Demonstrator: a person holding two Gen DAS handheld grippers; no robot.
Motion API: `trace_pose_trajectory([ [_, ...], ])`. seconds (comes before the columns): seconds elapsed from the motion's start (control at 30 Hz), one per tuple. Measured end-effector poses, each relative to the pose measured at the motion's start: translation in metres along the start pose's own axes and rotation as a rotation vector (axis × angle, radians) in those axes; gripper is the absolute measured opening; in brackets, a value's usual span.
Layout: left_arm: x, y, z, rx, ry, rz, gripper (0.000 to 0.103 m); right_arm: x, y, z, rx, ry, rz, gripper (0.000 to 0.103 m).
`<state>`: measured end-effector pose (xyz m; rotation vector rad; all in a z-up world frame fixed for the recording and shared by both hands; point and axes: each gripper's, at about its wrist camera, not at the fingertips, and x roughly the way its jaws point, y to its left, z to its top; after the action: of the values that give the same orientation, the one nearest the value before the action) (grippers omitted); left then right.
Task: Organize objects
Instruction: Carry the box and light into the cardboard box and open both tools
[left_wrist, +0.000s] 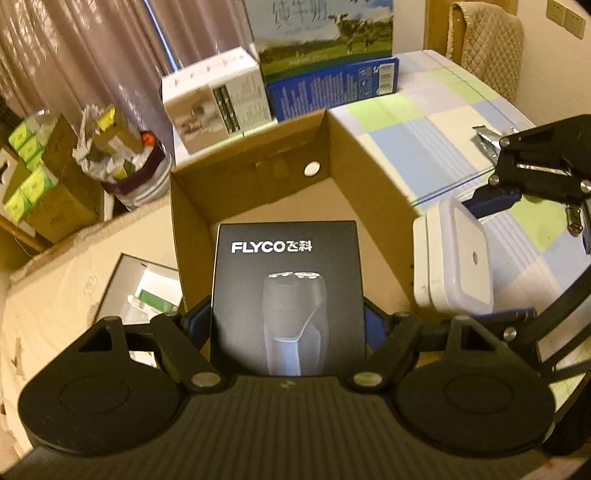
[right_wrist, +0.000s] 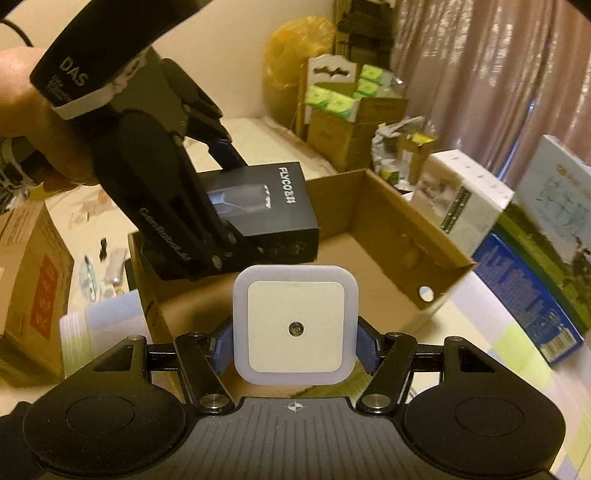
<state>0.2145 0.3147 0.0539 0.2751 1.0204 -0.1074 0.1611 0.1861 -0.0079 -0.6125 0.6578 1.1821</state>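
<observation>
Table (left_wrist: 424, 122): a checked cloth of blue, green and cream is spread over it, seen beyond and to the right of the left fingers.
Cardboard box (left_wrist: 258, 173): it is set open-topped on the table, directly ahead of and below both pairs of fingers — its floor is seen bare under the held items.
Stacked cartons (left_wrist: 325, 48): a meadow-printed carton, a blue one and a white one are lined up past the box's far wall, well beyond the fingertips.
Left gripper (left_wrist: 288, 317): its fingers are clamped on the two side edges of the shaver box; in the right wrist view it is seen gripped by a hand (right_wrist: 33, 107).
Shaver box (left_wrist: 288, 295): black, marked FLYCO, with a shaver pictured — it is held between the left fingers, above the near left part of the open cardboard box.
Right gripper (right_wrist: 295, 347): its blue pads are pressed against the two sides of the night light.
Night light (right_wrist: 295, 325): a square white unit with a small sensor at its centre, held between the right fingers over the near edge of the cardboard box, just beside the shaver box.
</observation>
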Motion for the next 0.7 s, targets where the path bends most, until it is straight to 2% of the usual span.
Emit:
trace_pose_trajectory([
  [0.37,0.043,0.010,-0.020,-0.025,0.034,-0.047,0.076,0.034,-0.006,-0.006,-0.015,0.052,-0.007,0.062],
  [0.57,0.052,0.010,-0.023,-0.031,0.042,-0.073,0.077,0.043,-0.009,-0.005,-0.023,0.063,-0.009,0.062],
  [0.7,0.049,0.013,-0.023,-0.034,0.023,-0.054,0.079,0.047,-0.010,-0.005,-0.024,0.066,-0.009,0.062],
])
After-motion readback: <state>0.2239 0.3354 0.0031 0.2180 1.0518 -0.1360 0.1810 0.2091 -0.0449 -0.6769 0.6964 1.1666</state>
